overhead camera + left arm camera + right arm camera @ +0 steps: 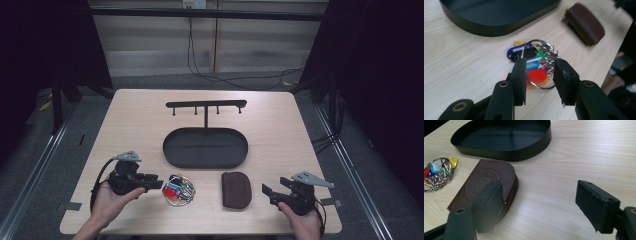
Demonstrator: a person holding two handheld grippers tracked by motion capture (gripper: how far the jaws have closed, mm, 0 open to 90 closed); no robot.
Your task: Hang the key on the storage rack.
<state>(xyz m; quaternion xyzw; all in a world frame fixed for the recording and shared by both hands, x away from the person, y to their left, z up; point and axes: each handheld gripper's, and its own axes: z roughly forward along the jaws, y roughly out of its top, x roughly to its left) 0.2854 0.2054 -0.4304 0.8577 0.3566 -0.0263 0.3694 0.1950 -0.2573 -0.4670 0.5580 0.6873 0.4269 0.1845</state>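
Bench of pale wood carries everything, and at its centre sits the black oval tray with a hook rack standing at its twelve o'clock. At the tray's five o'clock lies a brown zip pouch, flat on the wood. At the tray's seven o'clock, near the front edge, rests the key bunch — coloured plastic tags on a large wire ring. The left gripper comes in from nine o'clock of the bunch; in the left gripper view its jaws straddle the ring, not yet pressing it — released, not clenched. The right gripper, at three o'clock of the pouch and just beside it, stands wide, grasping nothing.
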